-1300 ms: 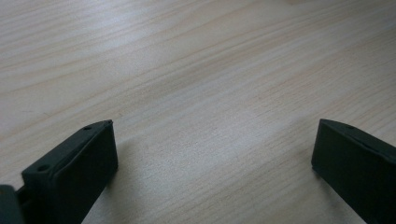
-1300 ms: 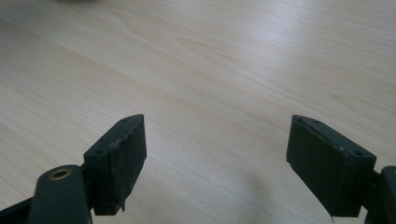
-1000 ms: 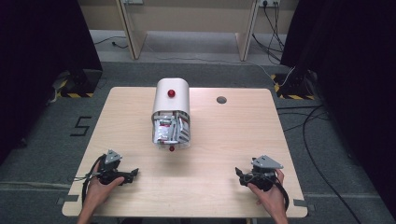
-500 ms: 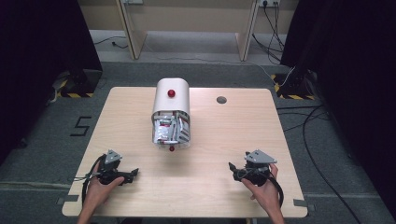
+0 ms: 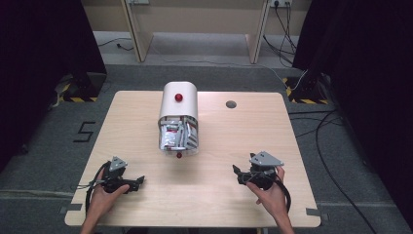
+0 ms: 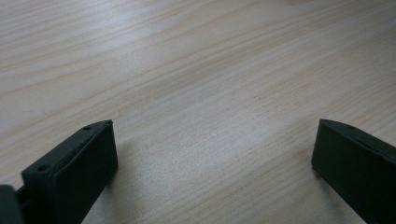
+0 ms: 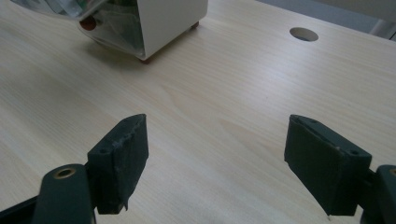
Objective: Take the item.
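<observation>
A white dispenser box (image 5: pixel 178 105) with a rounded top and a red knob (image 5: pixel 178 97) stands at the table's middle back. Its clear front flap (image 5: pixel 178 136) shows several packets inside and carries a second red knob (image 5: pixel 179 155). My left gripper (image 5: pixel 140 181) rests near the front left edge, its jaws pointing right. In the left gripper view it (image 6: pixel 215 154) is open over bare wood. My right gripper (image 5: pixel 238 174) sits at the front right, jaws pointing left and open. The right gripper view has it (image 7: pixel 217 154) aimed past the box's corner (image 7: pixel 168 18) and flap (image 7: pixel 107 28).
The light wooden table (image 5: pixel 292 146) has a round cable hole (image 5: pixel 231 104) at the back right, also in the right gripper view as the hole (image 7: pixel 303 33). Cables (image 5: pixel 331 131) lie on the floor to the right. A "5" mark (image 5: pixel 84 130) is on the floor at left.
My right gripper has slid left and a little forward along the table. The left gripper and the box have stayed put.
</observation>
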Action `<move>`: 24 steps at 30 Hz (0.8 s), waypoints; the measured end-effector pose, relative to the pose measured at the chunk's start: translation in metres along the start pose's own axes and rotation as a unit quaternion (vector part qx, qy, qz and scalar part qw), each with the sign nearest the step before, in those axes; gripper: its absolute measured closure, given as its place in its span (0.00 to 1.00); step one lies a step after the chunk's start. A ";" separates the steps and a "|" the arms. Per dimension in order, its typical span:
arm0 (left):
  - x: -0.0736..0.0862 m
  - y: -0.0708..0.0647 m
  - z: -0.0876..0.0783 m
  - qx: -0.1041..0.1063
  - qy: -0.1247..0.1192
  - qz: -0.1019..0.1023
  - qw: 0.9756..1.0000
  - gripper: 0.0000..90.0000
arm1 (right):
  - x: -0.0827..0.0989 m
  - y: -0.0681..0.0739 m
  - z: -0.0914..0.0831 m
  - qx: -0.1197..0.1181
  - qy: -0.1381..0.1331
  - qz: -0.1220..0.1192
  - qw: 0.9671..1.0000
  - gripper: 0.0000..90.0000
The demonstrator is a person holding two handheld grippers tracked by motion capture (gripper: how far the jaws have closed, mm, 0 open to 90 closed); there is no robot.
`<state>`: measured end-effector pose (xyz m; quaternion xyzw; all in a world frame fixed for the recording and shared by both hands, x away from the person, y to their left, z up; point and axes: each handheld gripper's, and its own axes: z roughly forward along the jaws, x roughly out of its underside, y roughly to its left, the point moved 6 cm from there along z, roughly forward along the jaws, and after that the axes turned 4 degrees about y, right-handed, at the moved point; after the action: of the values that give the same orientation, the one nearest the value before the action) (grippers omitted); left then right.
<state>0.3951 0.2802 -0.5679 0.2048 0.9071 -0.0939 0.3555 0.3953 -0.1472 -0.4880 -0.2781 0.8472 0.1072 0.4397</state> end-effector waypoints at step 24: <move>0.000 0.000 0.000 0.000 0.000 0.000 1.000 0.00 | -0.033 0.021 0.003 -0.018 -0.024 -0.024 0.999 0.26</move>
<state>0.3951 0.2801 -0.5679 0.2047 0.9071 -0.0938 0.3556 0.4006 -0.1161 -0.4644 -0.3037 0.8273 0.1186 0.4574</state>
